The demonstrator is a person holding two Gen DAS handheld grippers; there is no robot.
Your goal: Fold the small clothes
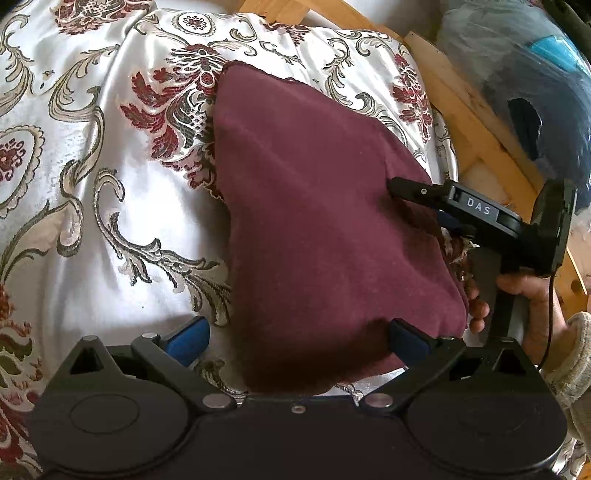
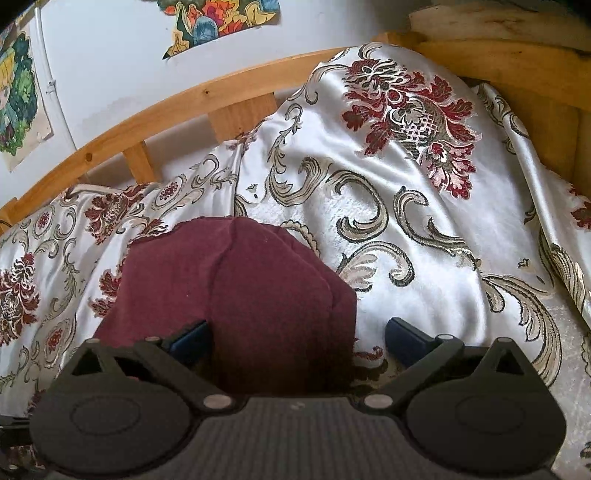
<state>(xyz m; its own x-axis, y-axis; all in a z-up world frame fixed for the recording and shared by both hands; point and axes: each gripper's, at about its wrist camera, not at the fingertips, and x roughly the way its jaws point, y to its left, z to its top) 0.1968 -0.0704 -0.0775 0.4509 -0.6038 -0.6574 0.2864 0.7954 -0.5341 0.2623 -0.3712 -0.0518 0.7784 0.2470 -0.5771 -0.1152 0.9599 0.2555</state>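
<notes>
A small maroon garment (image 1: pixel 314 221) lies folded on a white satin bedspread with a red and grey floral pattern (image 1: pixel 92 184). My left gripper (image 1: pixel 299 336) is open, its blue-padded fingers wide apart with the garment's near edge between them. My right gripper (image 1: pixel 410 206) shows in the left wrist view at the garment's right edge, with cloth between its jaws. In the right wrist view the garment (image 2: pixel 240 288) fills the lower middle and the right gripper (image 2: pixel 295 339) stands open around its near end, left pad on the cloth, right pad over the bedspread (image 2: pixel 424 229).
A wooden bed frame (image 2: pixel 166 110) runs behind the bedspread, with a white wall and colourful pictures (image 2: pixel 221 22) above. In the left wrist view a wooden rail (image 1: pixel 480 129) and a bluish plastic-wrapped bundle (image 1: pixel 535 74) lie to the right.
</notes>
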